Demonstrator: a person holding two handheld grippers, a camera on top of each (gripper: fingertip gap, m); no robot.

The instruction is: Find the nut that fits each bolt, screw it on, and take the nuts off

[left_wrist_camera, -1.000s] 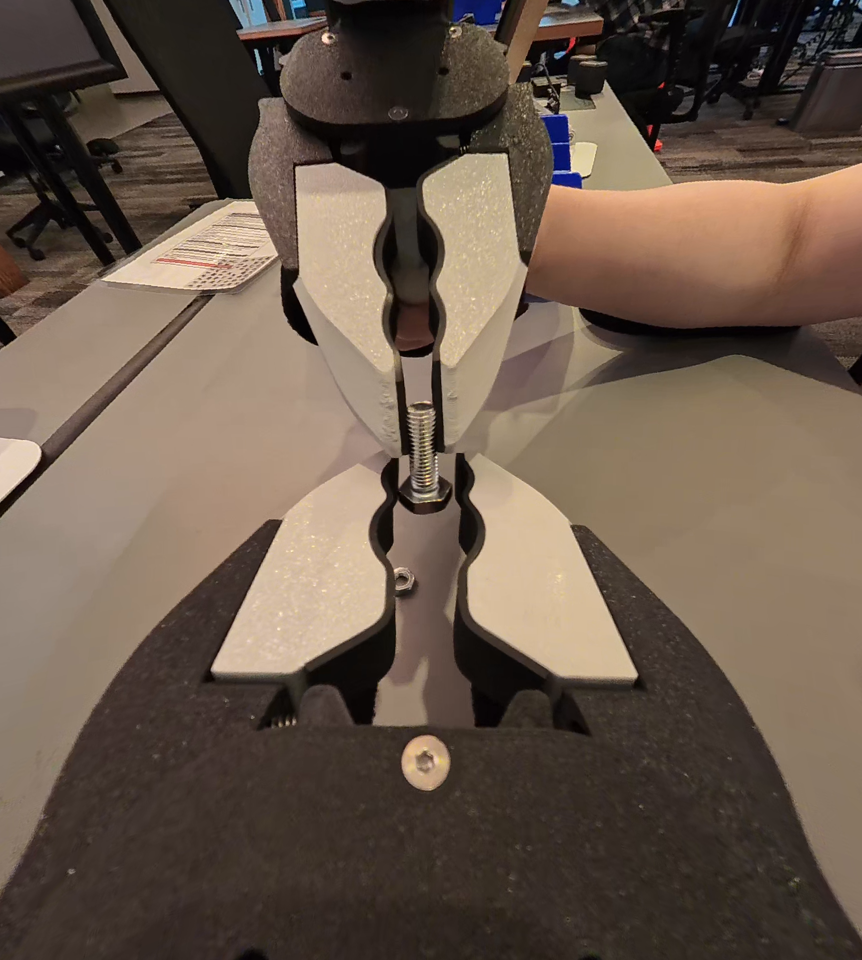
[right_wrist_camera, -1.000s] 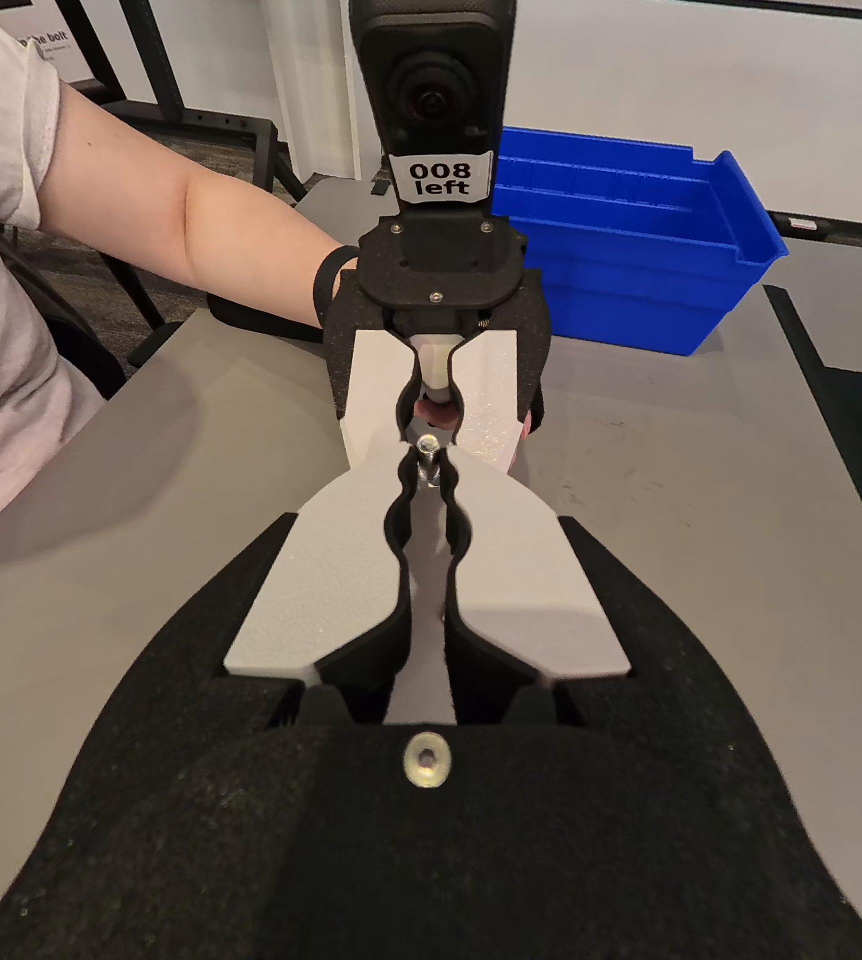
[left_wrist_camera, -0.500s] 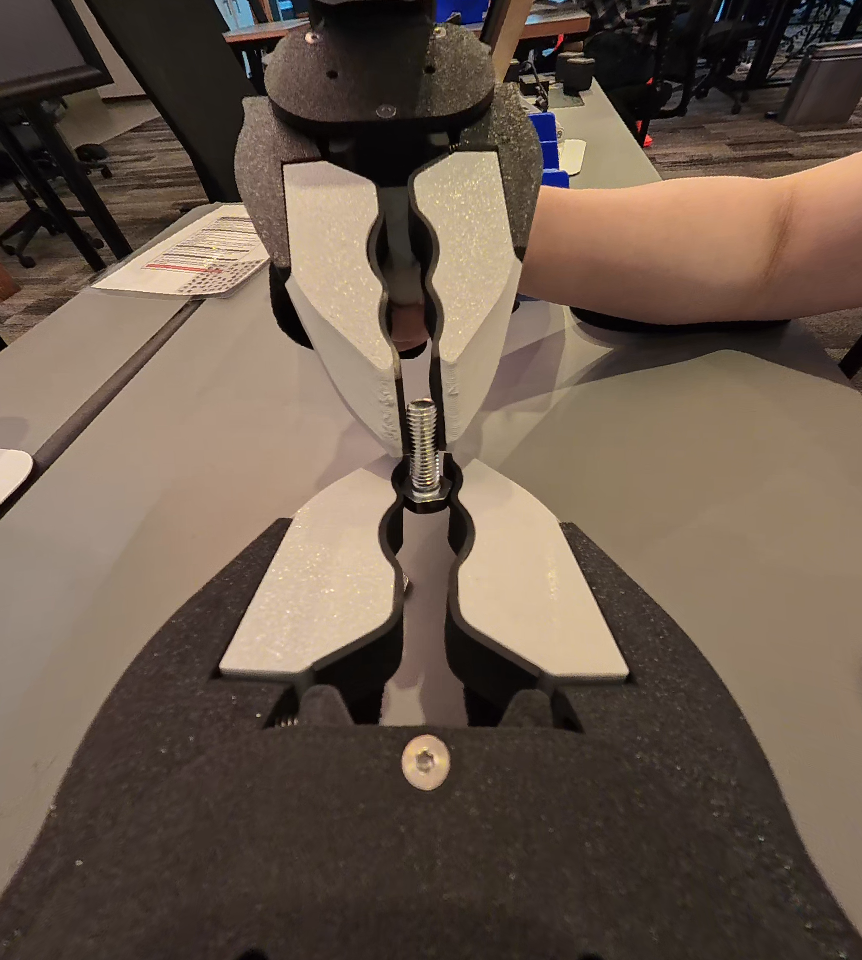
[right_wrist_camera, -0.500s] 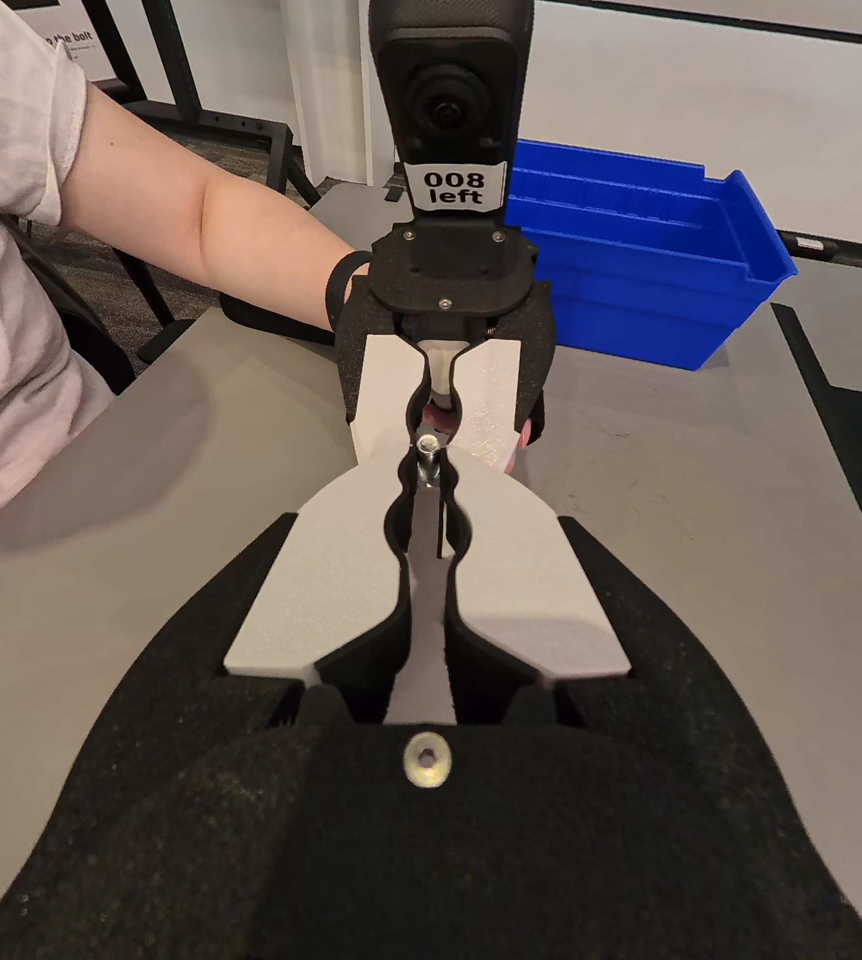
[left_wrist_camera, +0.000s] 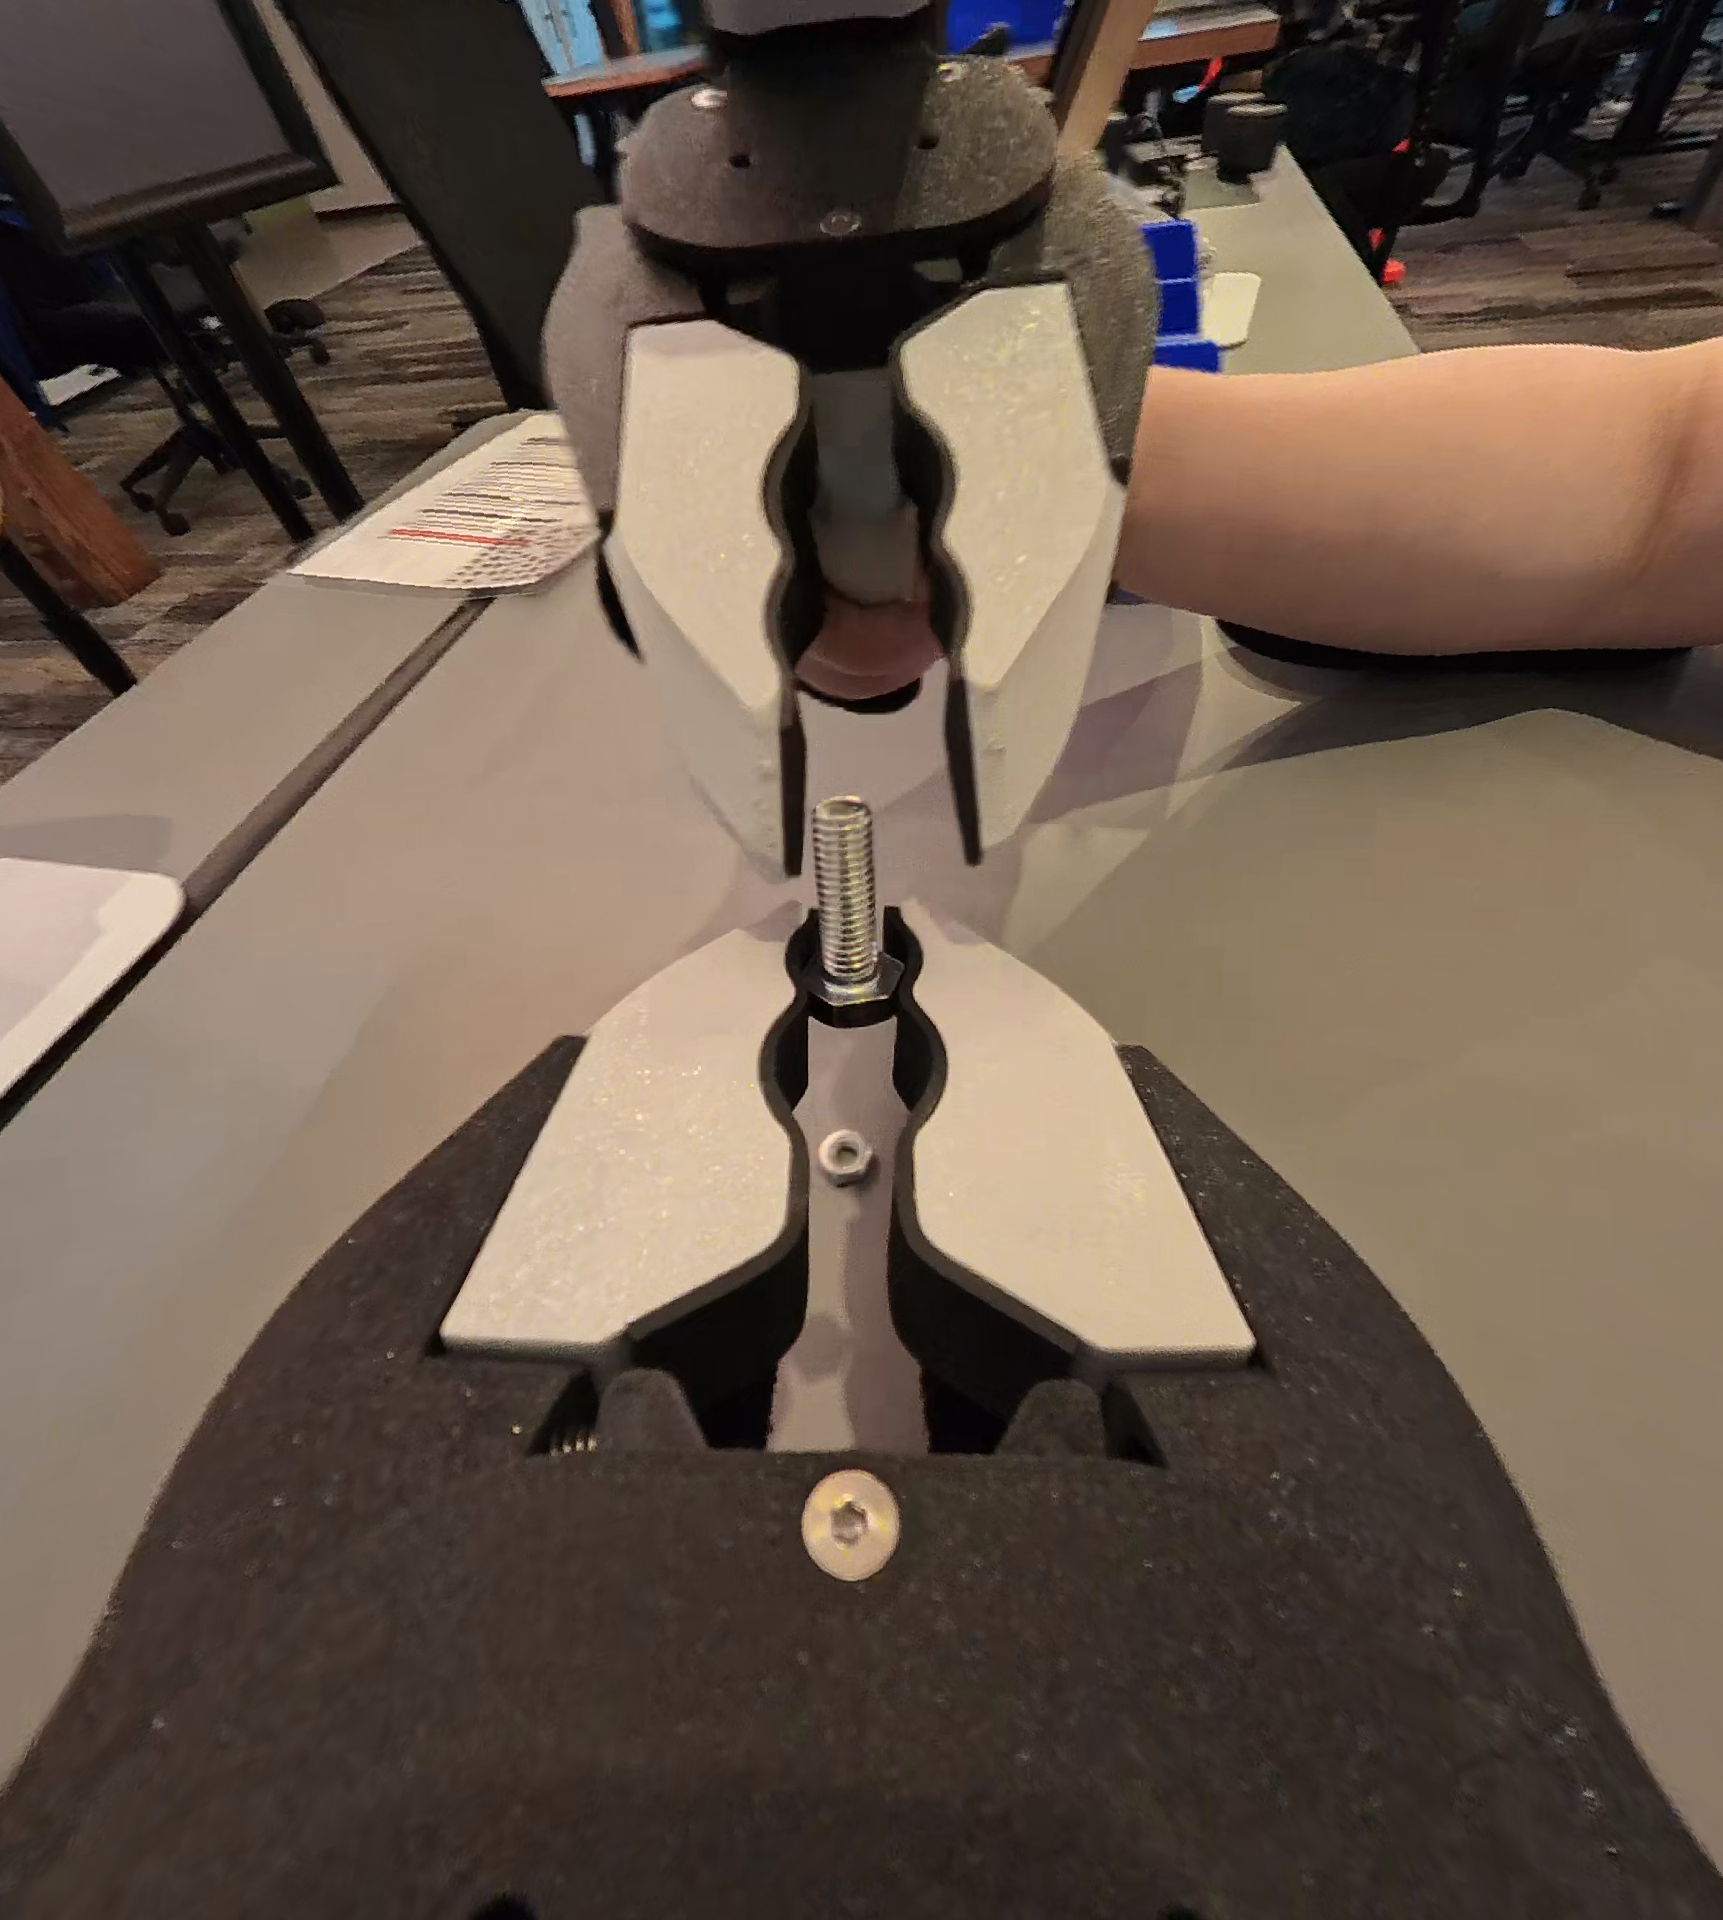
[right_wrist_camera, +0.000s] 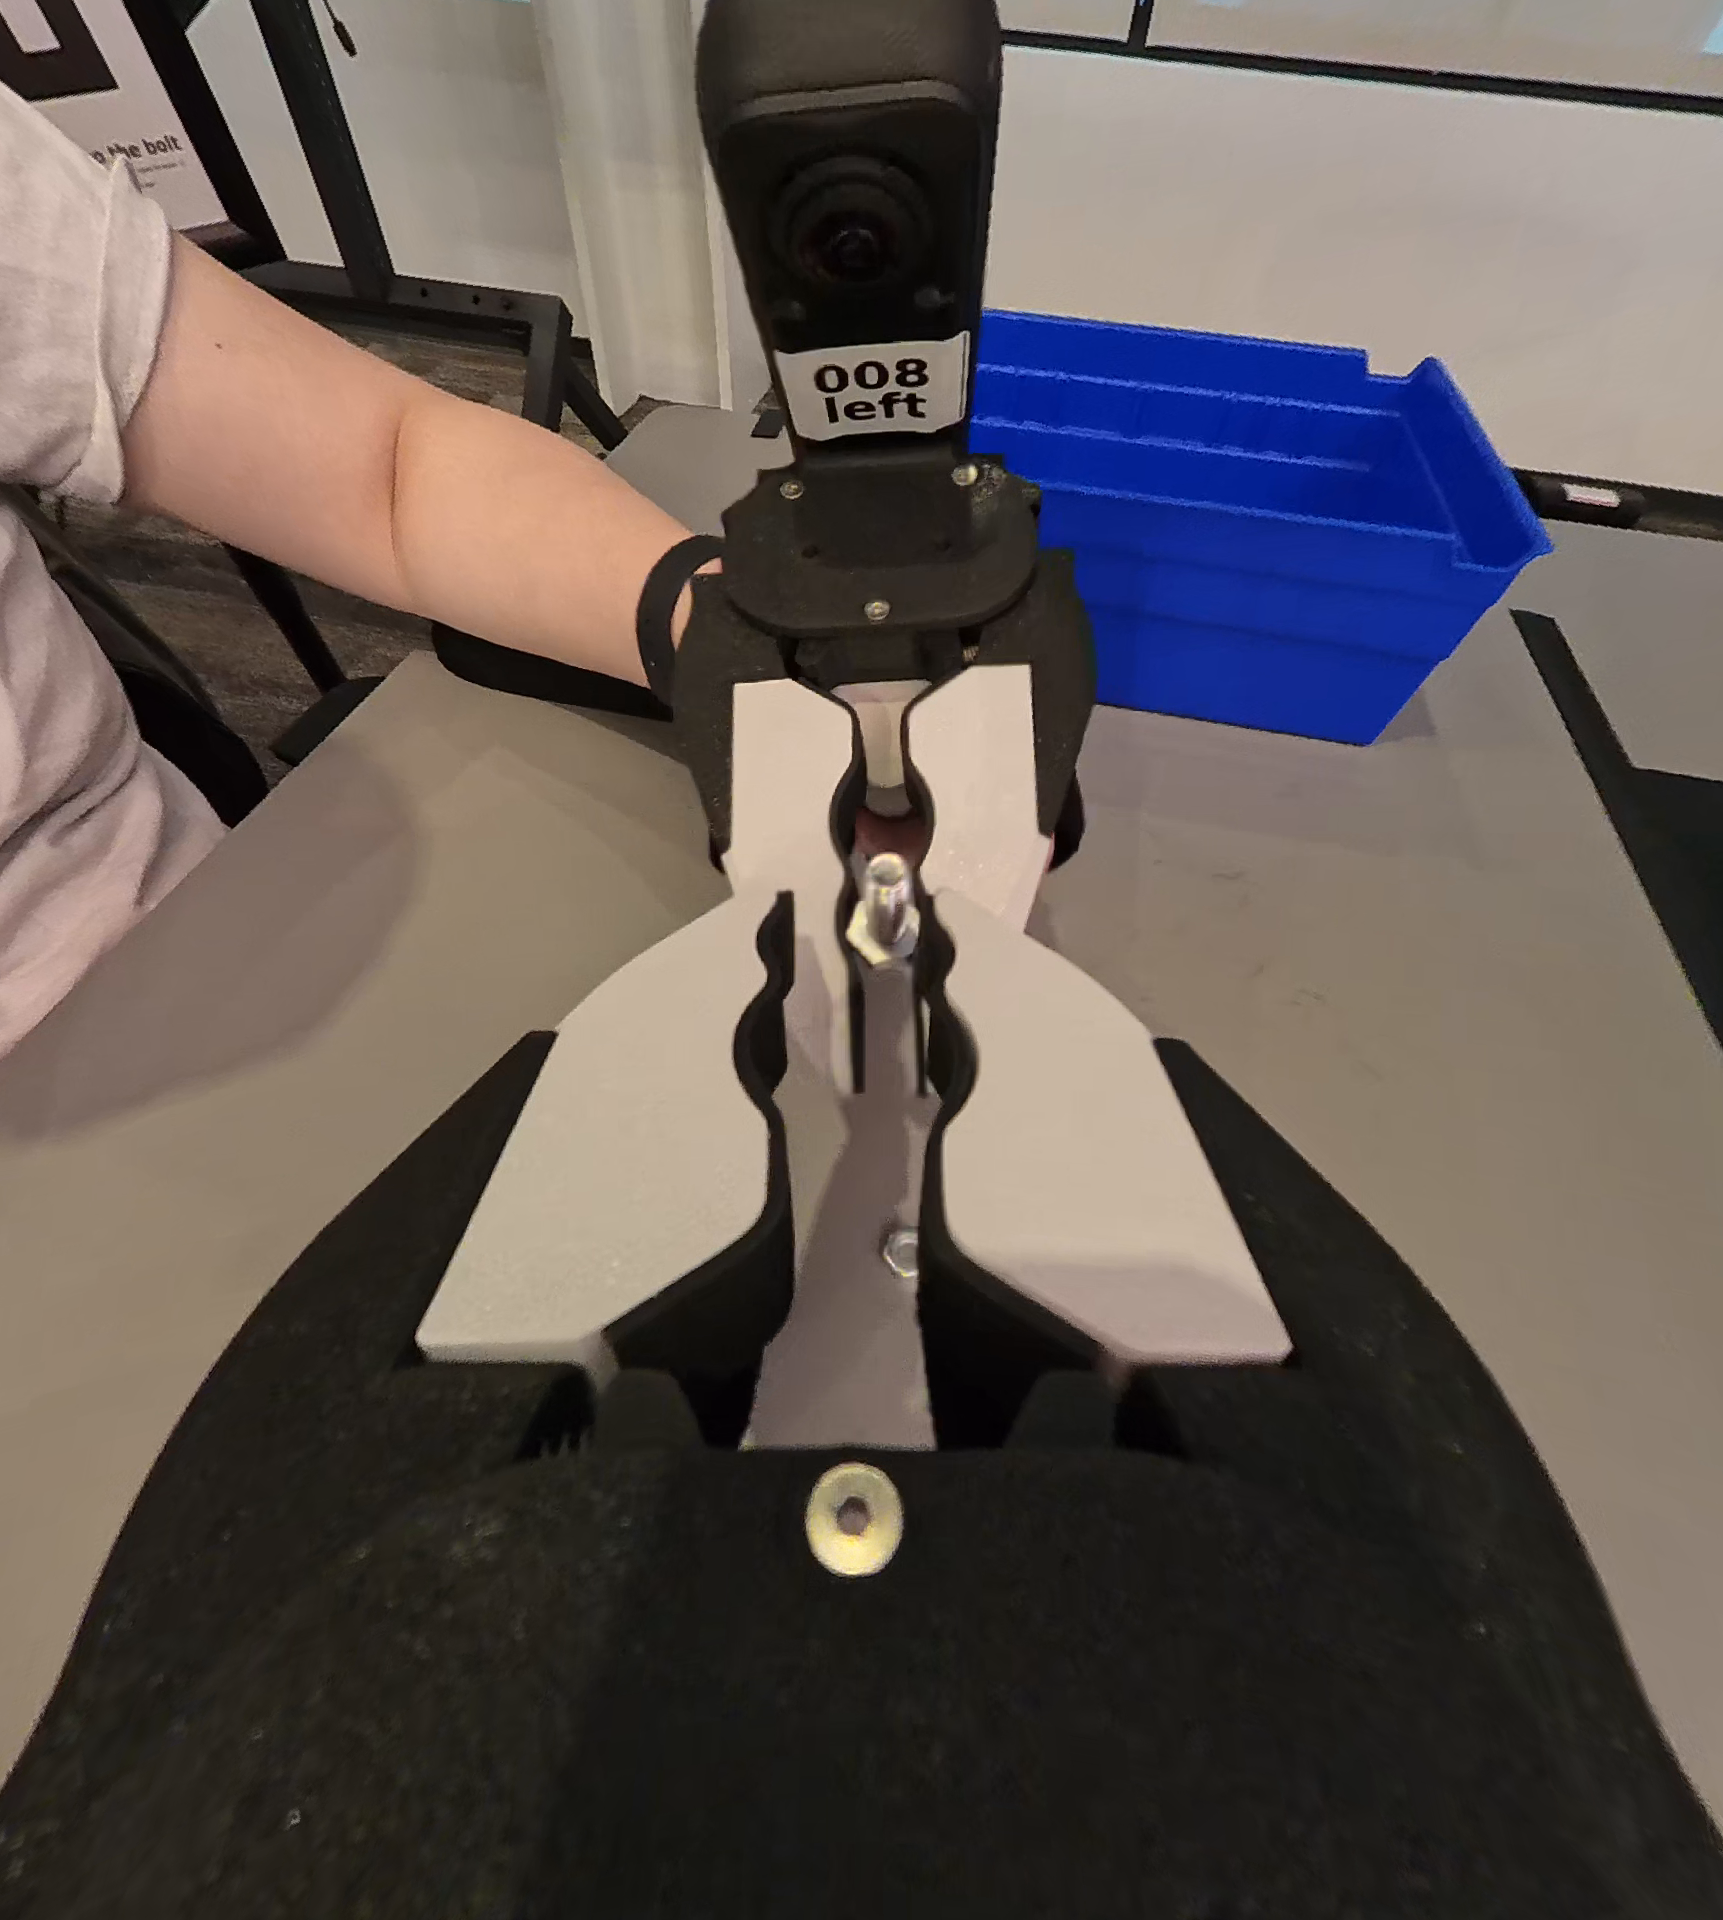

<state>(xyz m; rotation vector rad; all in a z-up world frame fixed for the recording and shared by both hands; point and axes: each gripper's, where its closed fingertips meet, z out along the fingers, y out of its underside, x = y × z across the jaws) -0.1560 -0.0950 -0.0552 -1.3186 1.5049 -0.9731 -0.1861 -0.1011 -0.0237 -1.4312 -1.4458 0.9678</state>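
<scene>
Now the left tool [left_wrist_camera: 852,940] clamps the bolt [left_wrist_camera: 843,894] at its head (threads pointing away), while the right tool [left_wrist_camera: 876,831] hangs just beyond, parted around the tip. A loose nut [left_wrist_camera: 844,1155] lies on the surface [left_wrist_camera: 1408,1039] below.

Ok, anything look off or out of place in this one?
Nothing damaged or spilled. One small nut lies loose on the grey table under the claws, apart from the bolt. The left claw grips the bolt by its hex end, thread pointing at the open right claw.
</scene>
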